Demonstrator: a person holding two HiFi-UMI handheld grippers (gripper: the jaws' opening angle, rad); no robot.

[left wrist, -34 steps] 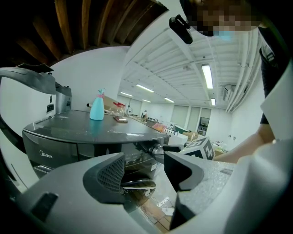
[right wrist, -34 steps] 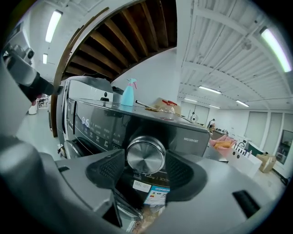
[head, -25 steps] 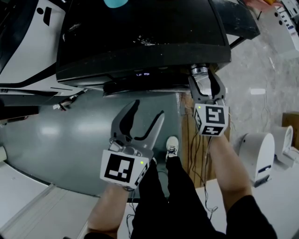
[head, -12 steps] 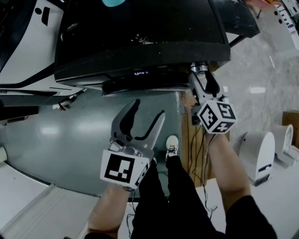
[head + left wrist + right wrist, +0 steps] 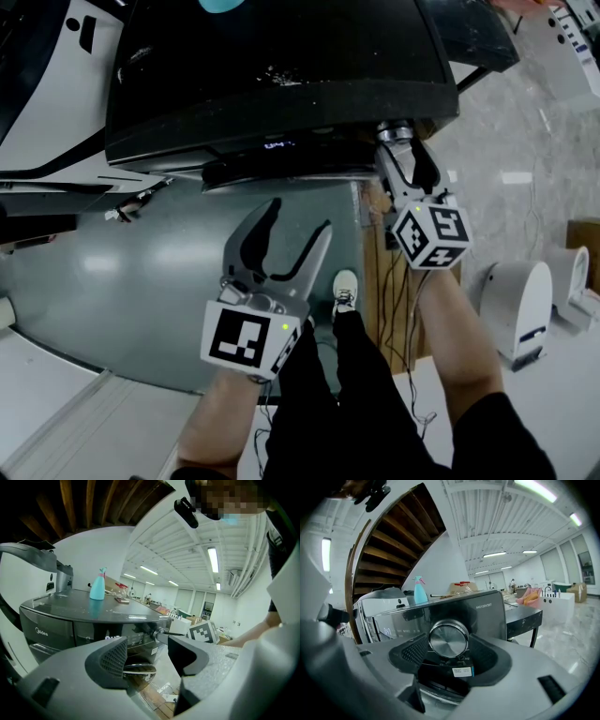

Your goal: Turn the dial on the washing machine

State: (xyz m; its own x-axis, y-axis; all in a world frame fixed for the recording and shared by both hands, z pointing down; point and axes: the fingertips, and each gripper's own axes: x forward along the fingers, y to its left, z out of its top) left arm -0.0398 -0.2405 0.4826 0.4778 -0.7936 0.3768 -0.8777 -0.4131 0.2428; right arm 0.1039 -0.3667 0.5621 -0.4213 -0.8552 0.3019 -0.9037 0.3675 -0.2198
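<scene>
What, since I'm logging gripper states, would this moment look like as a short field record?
appliance: dark washing machine, its display lit
target: dial, a round metal knob on the front panel
holding: right gripper, jaws closed on the dial's sides
idle: left gripper, jaws apart with nothing between them, held in front of the machine
on top: teal spray bottle, upright

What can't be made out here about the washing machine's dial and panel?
- Setting of the dial: right gripper view shows a plain face, no pointer.
- Digits on the display: head view, too small, blurred.
- Print on the sticker below it: right gripper view, too small.
- Face of the dial, head view: faces away, behind the right hand-held gripper.
</scene>
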